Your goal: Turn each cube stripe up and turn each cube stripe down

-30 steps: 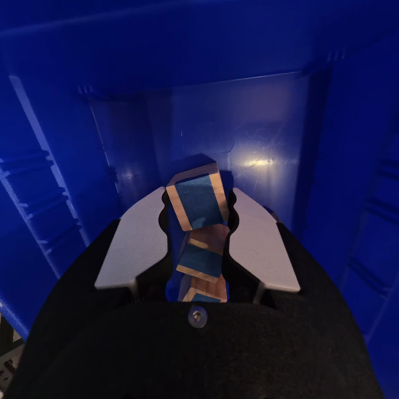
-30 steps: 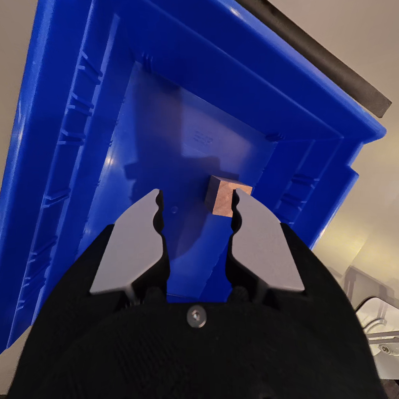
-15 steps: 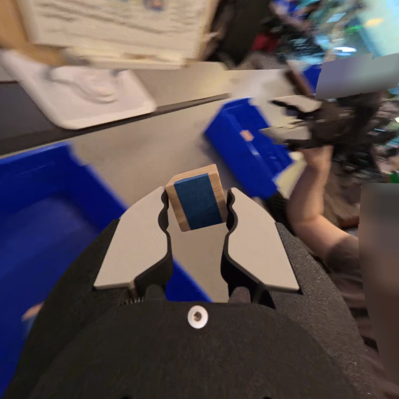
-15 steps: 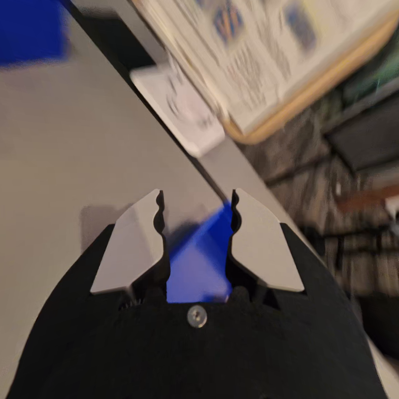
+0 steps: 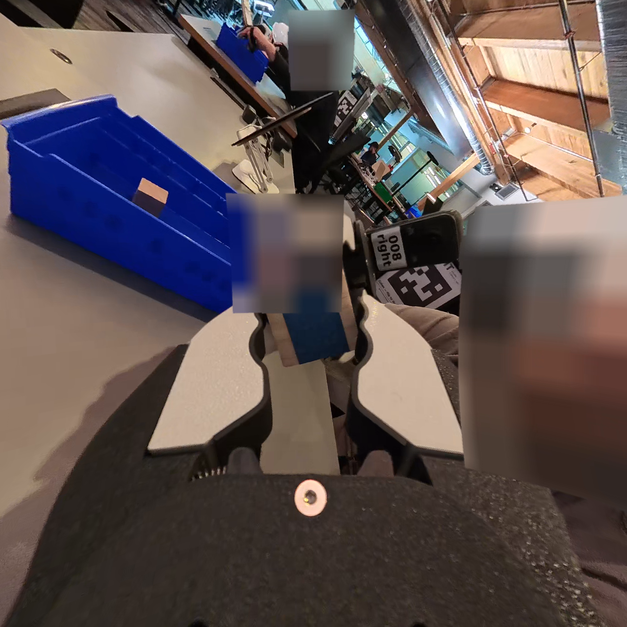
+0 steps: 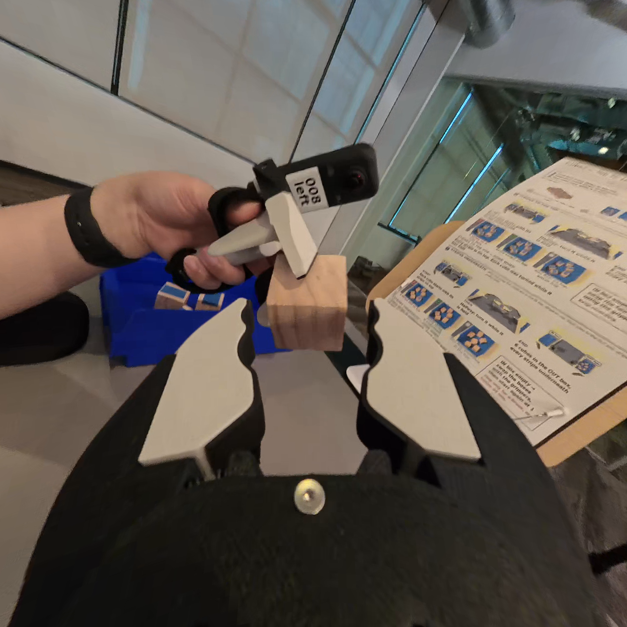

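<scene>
Cube (image 6: 307, 310) is held off the table, clamped in the left claw (image 6: 298, 268), w/ its plain wood faces turned toward my right-wrist cam. From the left wrist view the same cube (image 5: 314, 334) shows its blue stripe facing back toward that cam, so the stripe lies on the far side from the right claw (image 6: 308, 325).

Key relation: cube sits directly ahead of the right claw, centred between its two tips and just beyond them, not yet between the pads. Right claw is spread apart, nothing in it, gap looks wider than the cube. Left claw pinches the cube from above-left; its fingers (image 6: 295, 244) cover the upper left face, leaving the two side faces free for me.

Judgement: a hand-over for a re-grip is set up; I'd expect the right claw to go straight fwd, then close on the free sides.

Outward: blue bin (image 6: 142, 325) behind holds more striped cubes (image 6: 171, 297). Second blue bin (image 5: 112, 217) on the table (image 5: 84, 339) holds one cube (image 5: 151, 196), stripe not visible. Instruction board (image 6: 509, 305) stands at right.

Risk: tip clash w/ left claw.
</scene>
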### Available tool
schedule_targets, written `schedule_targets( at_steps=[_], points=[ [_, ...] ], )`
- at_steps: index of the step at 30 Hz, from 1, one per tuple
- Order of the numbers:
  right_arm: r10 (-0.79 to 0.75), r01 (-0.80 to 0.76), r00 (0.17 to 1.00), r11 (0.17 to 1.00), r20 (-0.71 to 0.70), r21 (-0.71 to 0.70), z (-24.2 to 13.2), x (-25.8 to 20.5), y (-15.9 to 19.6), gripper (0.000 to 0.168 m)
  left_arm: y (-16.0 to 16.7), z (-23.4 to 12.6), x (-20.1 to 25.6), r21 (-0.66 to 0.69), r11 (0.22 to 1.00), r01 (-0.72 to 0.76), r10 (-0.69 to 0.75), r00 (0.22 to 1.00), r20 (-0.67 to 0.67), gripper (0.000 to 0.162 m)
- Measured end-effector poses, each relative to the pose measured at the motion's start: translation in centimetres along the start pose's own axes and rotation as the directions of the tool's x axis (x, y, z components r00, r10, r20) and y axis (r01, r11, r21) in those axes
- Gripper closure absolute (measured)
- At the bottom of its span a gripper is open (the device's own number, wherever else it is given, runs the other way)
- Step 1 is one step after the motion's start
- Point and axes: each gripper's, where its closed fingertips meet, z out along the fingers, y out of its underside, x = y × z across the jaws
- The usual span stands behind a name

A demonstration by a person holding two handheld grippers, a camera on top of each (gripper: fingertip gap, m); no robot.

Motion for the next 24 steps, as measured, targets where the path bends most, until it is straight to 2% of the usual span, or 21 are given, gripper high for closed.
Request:
schedule_targets(
  at_steps=[3,9,12,14,16,19,22,24],
  points=[
    [-0.006,0.007,1.0,0.999,0.028,-0.041,0.4,-0.5,1.2,0.12,0.2,0.7,0.0,-0.008,1.0,0.002,-0.002,1.0,-0.014,0.111],
    [0.032,-0.027,0.991,0.999,0.128,-0.04,-0.6,-0.2,0.3,0.122,0.1,1.0,0.6,-0.017,0.998,-0.054,0.054,0.998,-0.017,0.106],
    [-0.018,0.035,0.994,0.987,0.11,-0.154,-2.5,2.8,0.2,0.122,-0.4,-0.1,0.5,-0.011,0.992,-0.128,0.129,0.989,0.079,0.103],
    [-0.006,0.034,0.996,0.944,0.086,-0.328,-5.2,6.2,1.7,0.122,-0.6,-1.3,0.6,-0.019,0.988,-0.156,0.157,0.977,0.144,0.102],
    [0.102,-0.051,0.993,0.812,0.056,-0.581,-9.5,9.0,6.0,0.122,-0.7,-2.4,1.0,-0.025,0.984,-0.174,0.176,0.964,0.198,0.106],
    [0.174,-0.237,0.97,0.5,-0.171,-0.833,-15.9,13.5,14.5,0.122,-0.4,-3.3,1.5,-0.047,0.982,-0.181,0.187,0.946,0.263,0.109],
    [0.356,-0.469,0.851,0.188,-0.385,-0.863,-18.8,13.6,21.6,0.121,0.2,-3.8,1.1,-0.087,0.982,-0.171,0.19,0.926,0.328,0.11],
    [0.424,-0.525,0.773,0.01,-0.471,-0.851,-19.6,12.4,25.0,0.121,0.1,-3.8,1.1,-0.081,0.981,-0.177,0.194,0.922,0.334,0.111]
  ],
)
